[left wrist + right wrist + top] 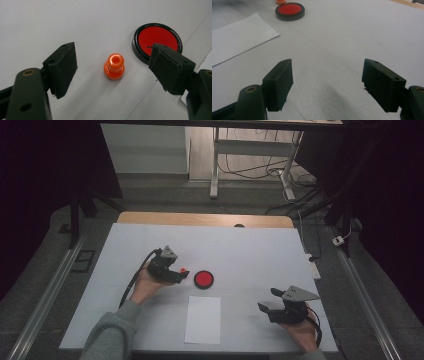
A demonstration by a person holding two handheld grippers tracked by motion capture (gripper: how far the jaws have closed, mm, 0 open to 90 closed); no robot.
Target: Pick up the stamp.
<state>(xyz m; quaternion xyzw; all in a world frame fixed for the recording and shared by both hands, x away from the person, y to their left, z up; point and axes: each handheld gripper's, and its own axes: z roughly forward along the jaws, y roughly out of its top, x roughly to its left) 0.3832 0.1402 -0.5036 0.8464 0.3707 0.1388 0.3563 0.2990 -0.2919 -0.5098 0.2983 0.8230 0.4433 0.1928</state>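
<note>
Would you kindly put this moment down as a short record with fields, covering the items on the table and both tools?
surface: white table cover
orange stamp: upright on the cover, between the left tool's jaws, touched by neither
red ink pad: round, black-rimmed, lid off, just beside the stamp
white paper sheet: flat, nearer the person than the pad
left tool: open, jaws either side of the stamp
right tool: open, nothing between the jaws, low over bare cover
</note>
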